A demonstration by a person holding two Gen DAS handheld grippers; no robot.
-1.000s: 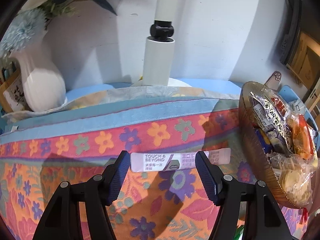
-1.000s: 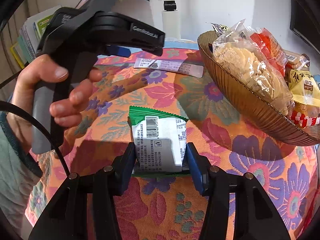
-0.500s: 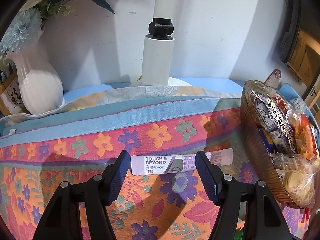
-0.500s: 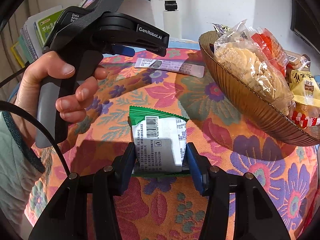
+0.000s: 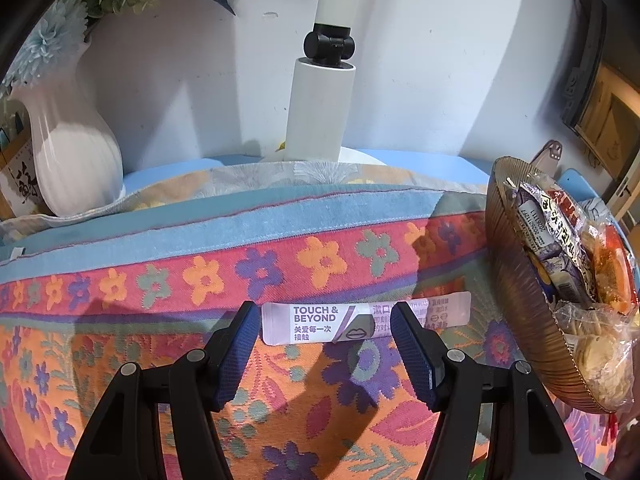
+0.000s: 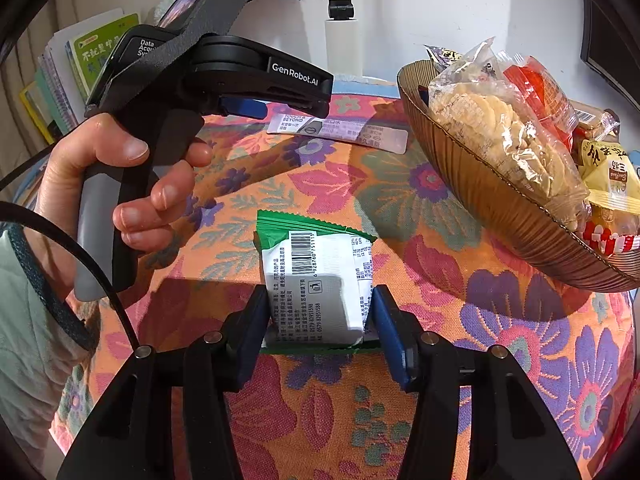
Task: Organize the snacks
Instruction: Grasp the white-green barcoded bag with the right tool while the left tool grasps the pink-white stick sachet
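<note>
A pale purple "TOUCH & BEYOND" sachet (image 5: 320,322) lies flat on the floral cloth, also in the right wrist view (image 6: 340,130). My left gripper (image 5: 323,320) is open, its fingers either side of the sachet's left half, just above the cloth. My right gripper (image 6: 318,308) is shut on a green-and-white snack packet (image 6: 316,288) that rests on the cloth. A brown ribbed bowl (image 5: 516,308) full of wrapped snacks stands at the right, also in the right wrist view (image 6: 492,196).
A white vase (image 5: 72,160) with blue flowers stands at the back left. A white lamp post (image 5: 320,108) rises at the back middle against the wall. Books (image 6: 76,76) stand at the far left. The floral cloth (image 6: 500,320) covers the table.
My left gripper has moved forward and down, so the sachet now sits between its fingertips. The right gripper and its packet have not moved.
</note>
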